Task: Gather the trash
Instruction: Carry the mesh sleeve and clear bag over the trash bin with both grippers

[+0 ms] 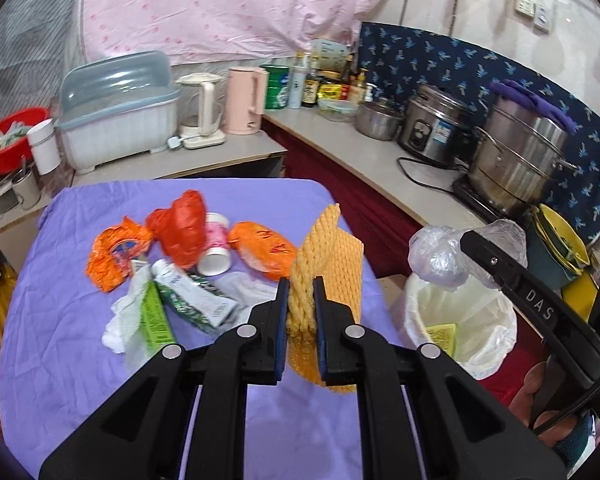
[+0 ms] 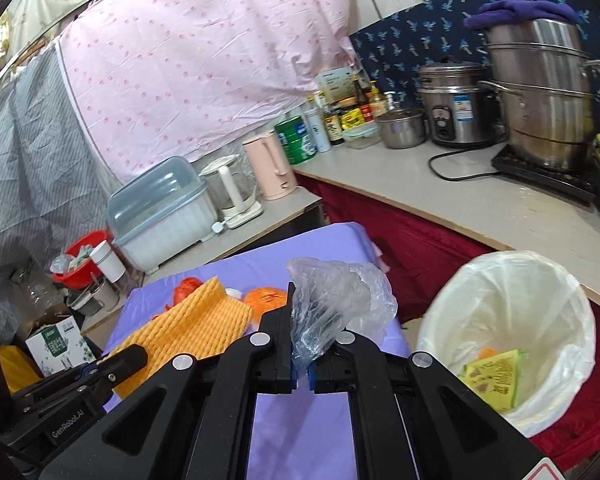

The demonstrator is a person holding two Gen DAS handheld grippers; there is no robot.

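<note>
My left gripper [image 1: 301, 286] is shut on a yellow foam fruit net [image 1: 328, 256] and holds it above the purple-covered table [image 1: 60, 340]; the net also shows in the right wrist view [image 2: 192, 332]. My right gripper [image 2: 302, 320] is shut on a clear plastic bag [image 2: 340, 300], held at the table's right edge; it also shows in the left wrist view [image 1: 440, 256]. The white-lined trash bin [image 2: 508, 312] stands right of the table with a yellow wrapper [image 2: 496, 376] inside. Orange wrappers [image 1: 112, 252], a red bag [image 1: 180, 228], a cup [image 1: 216, 248], cartons and tissue lie on the table.
A counter [image 2: 440, 196] with steel pots, a rice cooker, bottles and kettles runs behind and to the right. A dish box [image 1: 116, 120] and a red basin [image 1: 8, 140] stand at the back left. A pink curtain hangs behind.
</note>
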